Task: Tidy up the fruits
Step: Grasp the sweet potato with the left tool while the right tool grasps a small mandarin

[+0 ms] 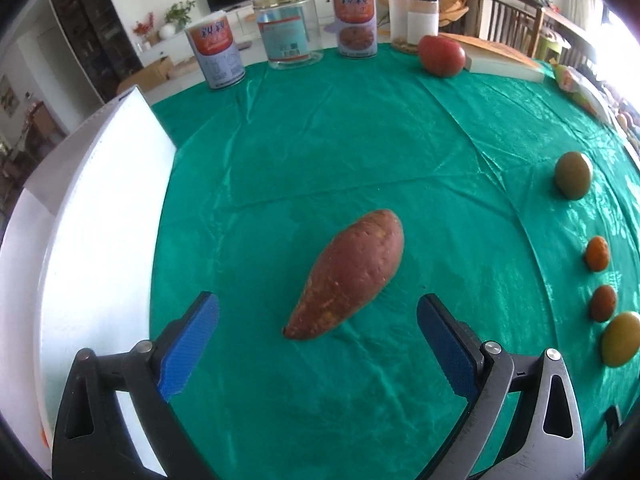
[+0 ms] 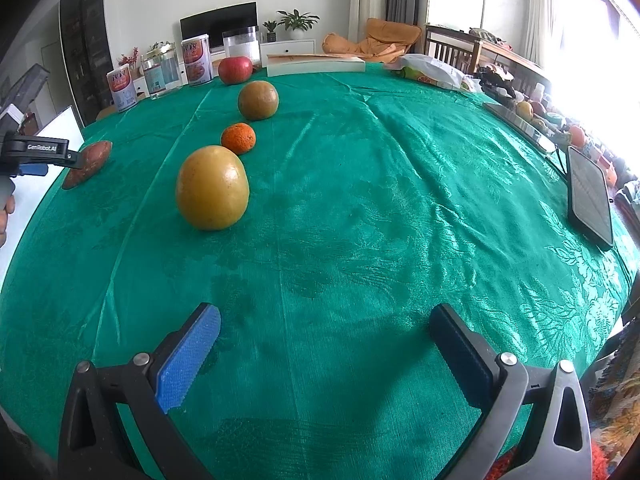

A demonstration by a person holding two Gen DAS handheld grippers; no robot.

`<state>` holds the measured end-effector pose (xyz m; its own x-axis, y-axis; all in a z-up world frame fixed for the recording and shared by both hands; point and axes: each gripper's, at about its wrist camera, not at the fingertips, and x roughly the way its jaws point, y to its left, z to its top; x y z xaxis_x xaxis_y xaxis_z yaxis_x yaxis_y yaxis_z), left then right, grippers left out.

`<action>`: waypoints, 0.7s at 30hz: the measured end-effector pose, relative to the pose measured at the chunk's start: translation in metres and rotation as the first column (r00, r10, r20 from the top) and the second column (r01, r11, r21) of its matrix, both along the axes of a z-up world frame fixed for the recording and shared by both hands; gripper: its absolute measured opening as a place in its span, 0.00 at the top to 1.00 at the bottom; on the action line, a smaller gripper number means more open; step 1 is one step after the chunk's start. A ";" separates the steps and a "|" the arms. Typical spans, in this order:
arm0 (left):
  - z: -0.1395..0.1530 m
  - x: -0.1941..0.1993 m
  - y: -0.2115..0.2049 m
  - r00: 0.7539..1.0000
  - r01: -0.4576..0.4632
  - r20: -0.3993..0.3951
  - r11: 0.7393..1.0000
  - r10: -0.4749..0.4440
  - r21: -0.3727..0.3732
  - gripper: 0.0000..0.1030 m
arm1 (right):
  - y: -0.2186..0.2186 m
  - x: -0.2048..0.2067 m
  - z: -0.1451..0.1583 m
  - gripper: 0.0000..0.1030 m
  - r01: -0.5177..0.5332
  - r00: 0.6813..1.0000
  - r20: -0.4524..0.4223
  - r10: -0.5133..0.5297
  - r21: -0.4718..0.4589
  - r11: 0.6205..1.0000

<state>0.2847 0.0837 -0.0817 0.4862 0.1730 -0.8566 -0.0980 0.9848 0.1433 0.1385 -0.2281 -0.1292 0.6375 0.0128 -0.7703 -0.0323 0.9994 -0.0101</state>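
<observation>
A reddish sweet potato (image 1: pixel 347 276) lies on the green tablecloth (image 1: pixel 360 152), just ahead of my open left gripper (image 1: pixel 318 312), between its blue pads. It also shows in the right wrist view (image 2: pixel 89 163), partly behind the left gripper's finger. To the right lies a row of fruit: a yellow-green fruit (image 2: pixel 212 188), an orange tangerine (image 2: pixel 238 138), a green-brown fruit (image 2: pixel 258 100) and a red apple (image 2: pixel 235 70). My right gripper (image 2: pixel 324 330) is open and empty above bare cloth, short of the yellow-green fruit.
A white board (image 1: pixel 88 240) stands at the table's left edge. Two printed cans (image 1: pixel 216 54), a glass jar (image 1: pixel 289 26) and a plastic jar (image 1: pixel 412 18) line the far edge beside a book (image 2: pixel 316 65). A tablet (image 2: pixel 590 196) and bags lie at the right.
</observation>
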 end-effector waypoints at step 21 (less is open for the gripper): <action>-0.004 -0.117 -0.019 0.994 0.089 0.065 0.993 -0.084 -0.074 0.60 | -0.024 0.039 0.041 0.00 0.019 0.997 -0.075 0.009 0.362 0.932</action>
